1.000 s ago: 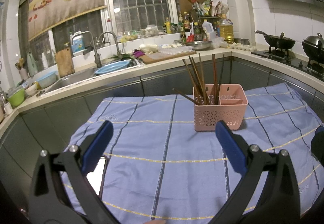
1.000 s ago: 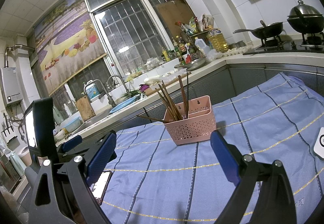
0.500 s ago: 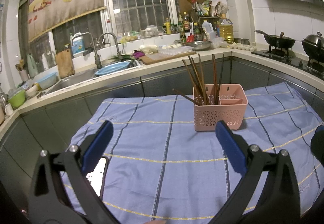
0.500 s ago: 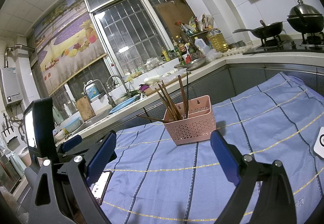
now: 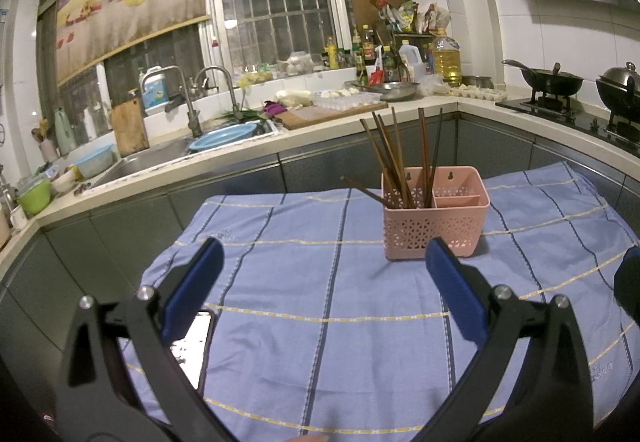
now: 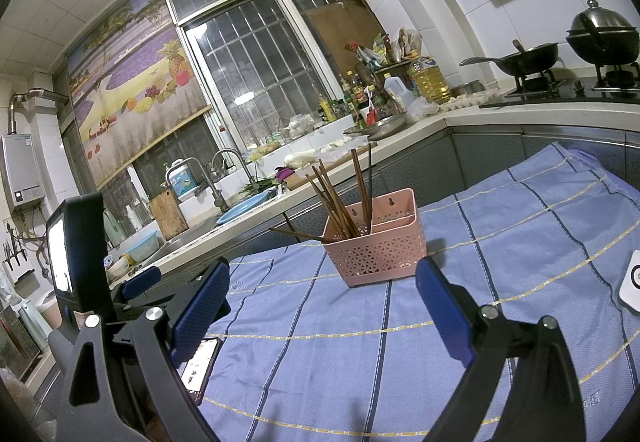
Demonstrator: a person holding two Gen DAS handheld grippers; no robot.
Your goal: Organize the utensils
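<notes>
A pink perforated utensil basket [image 5: 435, 220] [image 6: 380, 248] stands on a blue checked cloth [image 5: 340, 306] [image 6: 500, 262]. Several dark brown chopsticks [image 5: 394, 162] [image 6: 340, 202] lean in its left compartment; one lies low, poking out to the left. The smaller right compartments look empty. My left gripper [image 5: 320, 274] is open, hovering over the cloth in front of the basket with nothing between its blue pads. My right gripper [image 6: 322, 294] is open too, short of the basket. The left gripper's body [image 6: 136, 278] shows at the left of the right wrist view.
A phone [image 5: 192, 346] [image 6: 198, 366] lies on the cloth at the near left. A white device [image 6: 632, 282] sits at the cloth's right edge. Behind run a countertop with sink [image 5: 160, 158], blue basin [image 5: 224, 134], cutting board [image 5: 332, 114], bottles and a stove with pans [image 5: 552, 80].
</notes>
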